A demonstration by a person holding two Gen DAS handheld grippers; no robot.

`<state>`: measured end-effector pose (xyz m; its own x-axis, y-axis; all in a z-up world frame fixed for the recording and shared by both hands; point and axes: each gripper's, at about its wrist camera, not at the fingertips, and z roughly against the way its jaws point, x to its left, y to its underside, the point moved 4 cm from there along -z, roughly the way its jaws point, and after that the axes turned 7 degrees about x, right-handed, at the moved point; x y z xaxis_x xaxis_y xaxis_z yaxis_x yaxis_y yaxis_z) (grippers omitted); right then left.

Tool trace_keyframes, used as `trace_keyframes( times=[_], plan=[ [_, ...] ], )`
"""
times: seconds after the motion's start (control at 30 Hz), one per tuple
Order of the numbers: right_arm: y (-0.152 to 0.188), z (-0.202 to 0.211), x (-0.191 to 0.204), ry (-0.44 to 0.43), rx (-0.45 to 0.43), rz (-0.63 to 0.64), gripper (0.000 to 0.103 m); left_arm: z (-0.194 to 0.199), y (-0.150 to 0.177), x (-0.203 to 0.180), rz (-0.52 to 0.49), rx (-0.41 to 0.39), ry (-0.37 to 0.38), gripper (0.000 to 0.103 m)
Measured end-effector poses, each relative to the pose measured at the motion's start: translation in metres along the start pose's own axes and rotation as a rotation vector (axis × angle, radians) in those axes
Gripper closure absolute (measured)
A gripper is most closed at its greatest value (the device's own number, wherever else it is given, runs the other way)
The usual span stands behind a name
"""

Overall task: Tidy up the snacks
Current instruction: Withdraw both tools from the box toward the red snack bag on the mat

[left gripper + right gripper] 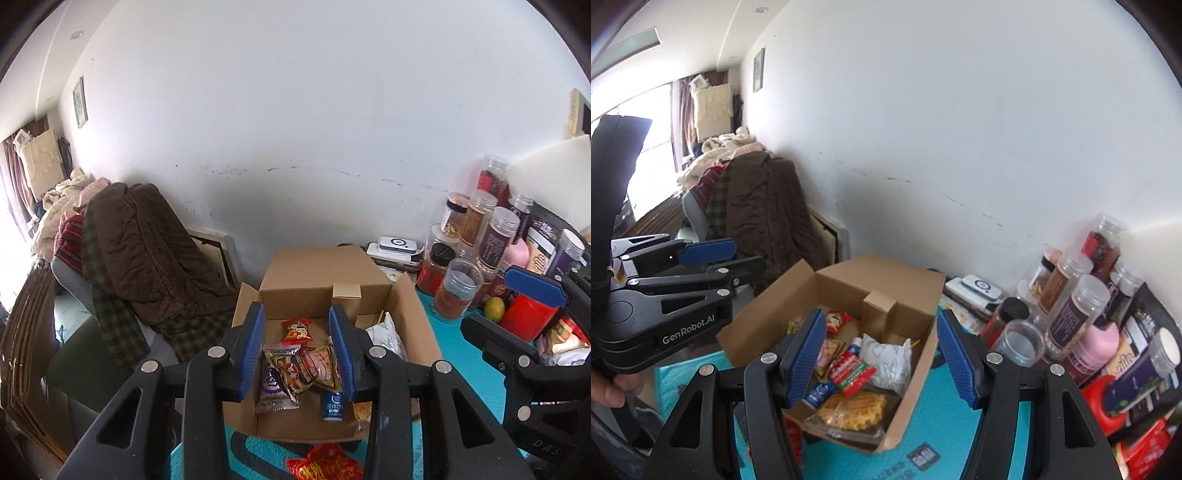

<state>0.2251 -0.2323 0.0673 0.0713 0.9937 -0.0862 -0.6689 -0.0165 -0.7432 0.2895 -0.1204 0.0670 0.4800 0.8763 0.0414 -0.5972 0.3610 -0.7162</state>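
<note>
Both sets of jaws stand apart w/ nothing between the pads: left gripper (298,347) has a narrower gap, right gripper (882,363) a wider one, and each hangs above the cardboard box (413,314), neither touching it or anything in it. Right-wrist view also shows the left gripper off to the side, a hand (607,387) under it.

Box sits open on the teal mat (448,339), lid flap up at the back. Inside: small red packet (297,329) near the far wall, dark nut pouch (295,373) on top of a purple-white packet (271,386), blue sachet (333,406), white pillow pack (886,360), red-green striped packet (851,371) and yellow waffle crackers (855,408) at the near end. One red snack bag (325,463) lies outside, on the mat just in front of the box, so prob not finished yet.

Risks, imo:
- stray bag is half hidden under the left gripper's frame; easy to miss or clip it and shove it off the mat edge
- crackers lie at the near wall; a hard drop on top could crush them
- jars (480,229) crowd the right side, close to the right gripper; a wide swing could knock them over
- packets piled loosely, so the lid may not shut flat
</note>
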Motion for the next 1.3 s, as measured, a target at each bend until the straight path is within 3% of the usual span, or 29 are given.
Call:
trace_keyframes(
  times=[0.53, 0.63, 0.7, 0.77, 0.83, 0.9, 1.3],
  plan=[
    [0.041, 0.072, 0.034, 0.012, -0.061, 0.036, 0.040, 0.080, 0.051, -0.012, -0.048, -0.082, 0.039, 0.067],
    [0.050, 0.080, 0.039, 0.010, -0.068, 0.042, 0.031, 0.089, 0.062, -0.013, -0.055, -0.091, 0.042, 0.067],
    [0.055, 0.082, 0.041, 0.010, -0.067, 0.041, 0.031, 0.094, 0.068, -0.013, -0.055, -0.091, 0.051, 0.063],
    [0.062, 0.084, 0.043, 0.012, -0.063, 0.043, 0.031, 0.098, 0.076, -0.012, -0.054, -0.097, 0.058, 0.037],
    [0.069, 0.087, 0.045, 0.013, -0.061, 0.041, 0.031, 0.104, 0.083, -0.011, -0.052, -0.129, 0.052, 0.025],
    [0.075, 0.089, 0.047, 0.012, -0.059, 0.036, 0.029, 0.108, 0.089, -0.011, -0.063, -0.153, 0.034, 0.025],
    [0.121, 0.074, 0.059, 0.006, 0.005, -0.013, 0.024, 0.094, 0.133, -0.007, -0.101, -0.094, 0.074, 0.025]
  ],
)
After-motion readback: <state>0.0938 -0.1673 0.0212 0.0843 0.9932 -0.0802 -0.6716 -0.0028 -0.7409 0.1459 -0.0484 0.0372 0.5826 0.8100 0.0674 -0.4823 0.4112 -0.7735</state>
